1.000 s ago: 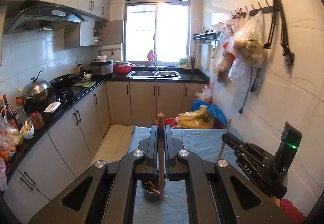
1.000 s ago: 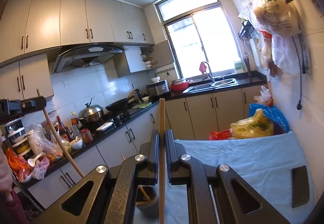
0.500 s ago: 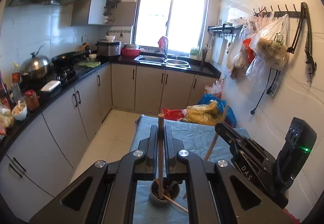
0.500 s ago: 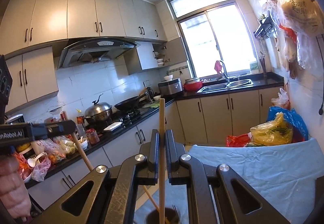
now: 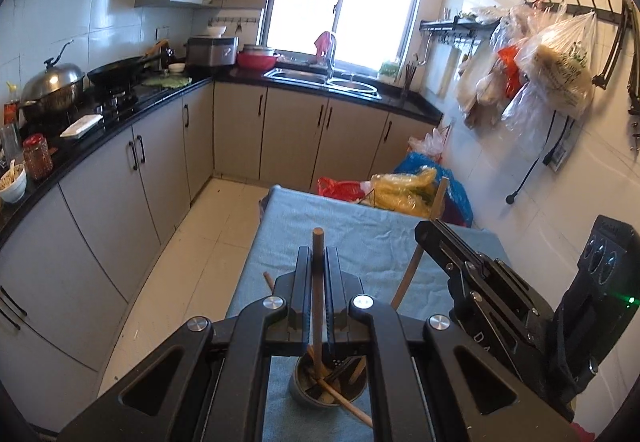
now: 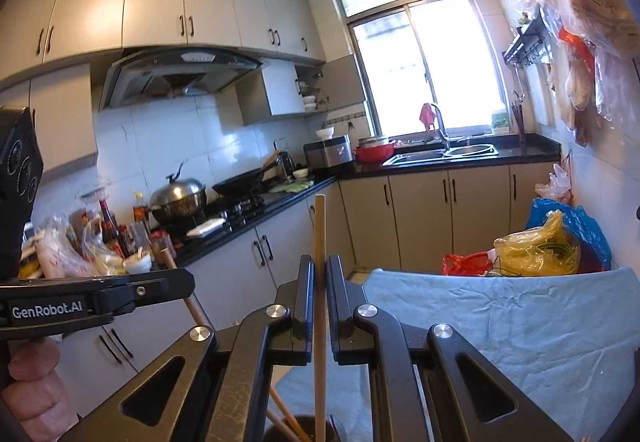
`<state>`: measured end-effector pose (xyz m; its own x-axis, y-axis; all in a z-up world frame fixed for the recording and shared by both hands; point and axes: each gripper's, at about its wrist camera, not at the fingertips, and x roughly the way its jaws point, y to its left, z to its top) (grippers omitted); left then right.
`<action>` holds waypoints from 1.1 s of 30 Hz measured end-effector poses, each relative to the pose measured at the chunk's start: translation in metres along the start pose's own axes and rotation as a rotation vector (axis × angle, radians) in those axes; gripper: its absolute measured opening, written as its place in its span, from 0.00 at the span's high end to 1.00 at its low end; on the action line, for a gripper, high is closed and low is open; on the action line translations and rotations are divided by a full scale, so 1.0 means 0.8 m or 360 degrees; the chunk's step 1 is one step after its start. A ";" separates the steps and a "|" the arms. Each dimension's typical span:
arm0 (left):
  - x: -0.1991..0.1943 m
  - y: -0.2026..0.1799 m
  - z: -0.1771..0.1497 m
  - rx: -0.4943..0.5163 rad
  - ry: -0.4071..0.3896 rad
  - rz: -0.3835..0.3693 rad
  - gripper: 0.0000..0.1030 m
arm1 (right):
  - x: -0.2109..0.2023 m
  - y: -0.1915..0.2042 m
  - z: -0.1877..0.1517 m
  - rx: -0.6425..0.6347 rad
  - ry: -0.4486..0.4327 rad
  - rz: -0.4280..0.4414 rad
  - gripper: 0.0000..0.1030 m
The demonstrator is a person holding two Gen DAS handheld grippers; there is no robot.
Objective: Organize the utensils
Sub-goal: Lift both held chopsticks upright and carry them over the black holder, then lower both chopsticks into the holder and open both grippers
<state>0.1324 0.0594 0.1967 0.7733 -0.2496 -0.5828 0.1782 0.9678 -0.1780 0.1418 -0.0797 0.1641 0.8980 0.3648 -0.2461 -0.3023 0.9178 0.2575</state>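
Reading "GenRobot.AI" in white on the side of the left gripper (image 6: 176, 284), seen at 9 o'clock in the right wrist view; partial letters "DA" on the body of the right gripper (image 5: 424, 230), seen at 3 o'clock in the left wrist view. Printing on the hanging plastic bag (image 5: 560, 70) at 2 o'clock too small to make out.

Left gripper clenched on a darker wooden chopstick (image 5: 318, 282): long axis near upright, top end clear above the fingers, lower end down inside the metal utensil cup (image 5: 328, 382). Cup standing on the blue cloth (image 5: 360, 238) at 6 o'clock, directly beneath the left gripper, already holding several sticks and dark utensils; one stick leaning out over the rim toward 5 o'clock.

Right gripper clenched on a paler wooden chopstick (image 6: 320, 282): long axis upright in its own view, top end well above the fingers, lower end reaching the cup mouth at 6 o'clock. From the left wrist view, same chopstick tilted, top toward 1 o'clock.

Fingers of a hand (image 6: 36, 390) wrapped on the left gripper's handle at 8 o'clock.
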 end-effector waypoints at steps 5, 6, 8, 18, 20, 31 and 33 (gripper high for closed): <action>0.016 0.005 -0.012 -0.0013 0.0053 0.0015 0.95 | 0.012 0.000 -0.021 -0.0018 0.0097 0.0016 0.94; 0.018 0.006 -0.014 -0.0016 0.0061 0.0018 0.95 | 0.014 -0.001 -0.024 -0.0019 0.0114 0.0012 0.94; 0.021 0.009 -0.019 -0.0022 0.0073 0.0023 0.95 | 0.020 -0.004 -0.031 -0.0014 0.0174 0.0018 0.93; 0.021 0.010 -0.025 -0.0034 0.0112 0.0016 0.95 | 0.012 -0.008 -0.032 0.0033 0.0253 0.0044 0.92; 0.017 0.008 -0.024 -0.0031 0.0106 0.0015 0.95 | 0.006 -0.007 -0.028 0.0033 0.0239 0.0047 0.91; -0.035 0.006 -0.035 -0.0003 0.0001 0.0099 0.94 | -0.065 -0.020 -0.017 0.0156 0.0147 0.0058 0.76; -0.053 0.003 -0.042 0.0013 -0.0048 0.0127 0.93 | -0.083 -0.024 -0.018 0.0182 0.0128 0.0054 0.75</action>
<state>0.0798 0.0710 0.1941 0.8034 -0.1709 -0.5705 0.1202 0.9848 -0.1257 0.0834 -0.1195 0.1616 0.8580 0.4109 -0.3082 -0.2895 0.8825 0.3706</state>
